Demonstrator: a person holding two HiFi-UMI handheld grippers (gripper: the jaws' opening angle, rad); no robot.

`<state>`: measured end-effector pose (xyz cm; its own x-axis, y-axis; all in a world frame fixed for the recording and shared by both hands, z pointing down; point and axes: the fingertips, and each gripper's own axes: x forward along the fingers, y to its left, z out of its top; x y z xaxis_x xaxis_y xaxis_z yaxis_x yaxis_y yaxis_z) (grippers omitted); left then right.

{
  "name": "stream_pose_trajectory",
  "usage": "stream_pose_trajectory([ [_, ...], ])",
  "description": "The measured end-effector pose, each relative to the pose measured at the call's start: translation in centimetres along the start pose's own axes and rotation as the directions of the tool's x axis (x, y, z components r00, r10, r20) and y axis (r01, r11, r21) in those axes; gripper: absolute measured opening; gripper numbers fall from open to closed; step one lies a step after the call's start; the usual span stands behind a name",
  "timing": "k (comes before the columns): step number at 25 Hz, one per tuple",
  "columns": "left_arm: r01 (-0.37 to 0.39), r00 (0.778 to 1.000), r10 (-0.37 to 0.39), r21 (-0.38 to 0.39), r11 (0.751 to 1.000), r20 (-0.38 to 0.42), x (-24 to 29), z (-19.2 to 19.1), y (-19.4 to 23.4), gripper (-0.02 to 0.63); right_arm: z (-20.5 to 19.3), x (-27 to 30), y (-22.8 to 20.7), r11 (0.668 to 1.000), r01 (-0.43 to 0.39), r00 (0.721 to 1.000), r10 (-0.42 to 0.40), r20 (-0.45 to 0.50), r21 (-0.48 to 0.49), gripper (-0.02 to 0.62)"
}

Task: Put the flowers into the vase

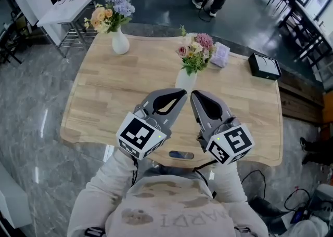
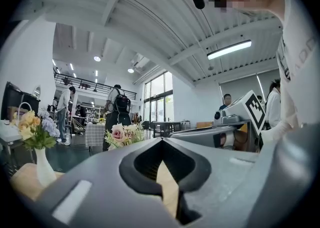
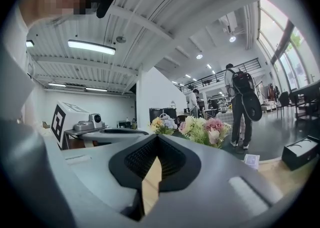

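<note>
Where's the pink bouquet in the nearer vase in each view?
Head view: pink bouquet just above the picture's middle.
Left gripper view: pink bouquet low, left of centre.
Right gripper view: pink bouquet low, right of centre.
Shared landmark: yellow-and-blue bouquet, left of it in all three.

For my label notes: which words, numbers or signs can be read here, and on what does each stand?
Nothing reads in full.
Shirt: pale letters, upside down and creased; not reliably readable.
Left tool, right tool: cubes bear black-and-white square markers, no words.
Black box: white label, too small to read.
Card beside the near vase: print too small.
</note>
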<state>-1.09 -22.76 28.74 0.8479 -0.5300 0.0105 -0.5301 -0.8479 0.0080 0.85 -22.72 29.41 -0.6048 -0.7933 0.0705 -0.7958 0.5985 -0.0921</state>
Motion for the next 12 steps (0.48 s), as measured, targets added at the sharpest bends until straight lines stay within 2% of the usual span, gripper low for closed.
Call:
stream_pose_trajectory([
  [12, 0.004, 1.000, -0.004, 0.003, 1.000, 0.021, -0.77, 0.70, 0.03, 0.000, 0.52, -0.15, 1.09, 1.000, 0.006, 1.000, -0.006, -0.001, -0.023, 0.025],
])
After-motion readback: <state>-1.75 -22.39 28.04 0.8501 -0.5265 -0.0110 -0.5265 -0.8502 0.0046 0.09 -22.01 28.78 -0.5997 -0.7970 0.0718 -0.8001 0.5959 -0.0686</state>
